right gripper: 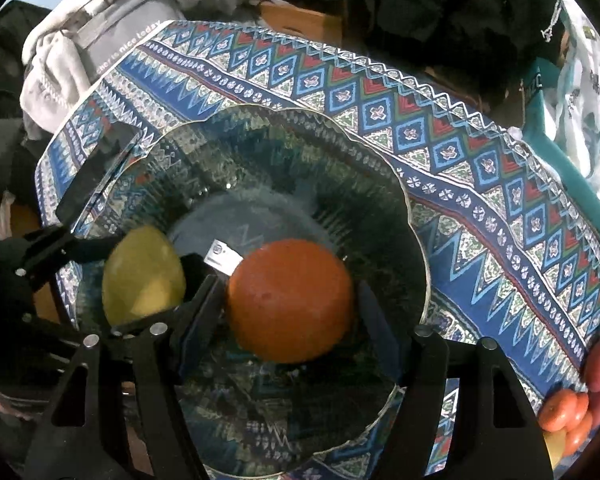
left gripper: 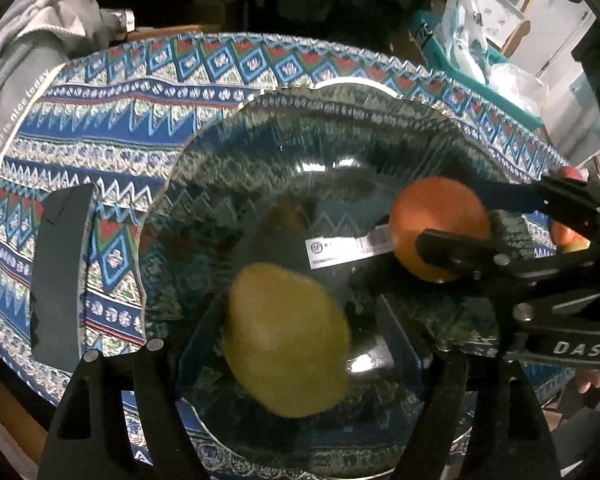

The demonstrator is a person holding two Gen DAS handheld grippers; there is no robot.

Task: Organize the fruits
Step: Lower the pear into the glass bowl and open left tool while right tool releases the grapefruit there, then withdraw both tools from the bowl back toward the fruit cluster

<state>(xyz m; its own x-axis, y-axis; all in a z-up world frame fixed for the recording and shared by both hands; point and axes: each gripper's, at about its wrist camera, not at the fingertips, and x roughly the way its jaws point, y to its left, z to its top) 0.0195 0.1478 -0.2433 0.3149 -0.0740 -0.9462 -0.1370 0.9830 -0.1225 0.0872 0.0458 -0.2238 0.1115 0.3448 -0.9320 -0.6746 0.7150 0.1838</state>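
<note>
A clear glass bowl sits on a blue patterned tablecloth. My left gripper is shut on a yellow lemon and holds it over the bowl; the lemon also shows in the right wrist view. My right gripper is shut on an orange and holds it over the bowl's middle; the orange and the right gripper show at the right of the left wrist view. More fruit, red and orange, lies on the cloth at the right.
A white label lies under the bowl's base. A dark flat object lies on the cloth left of the bowl. Grey clothing is piled beyond the table's far left corner. A teal bin stands at the far right.
</note>
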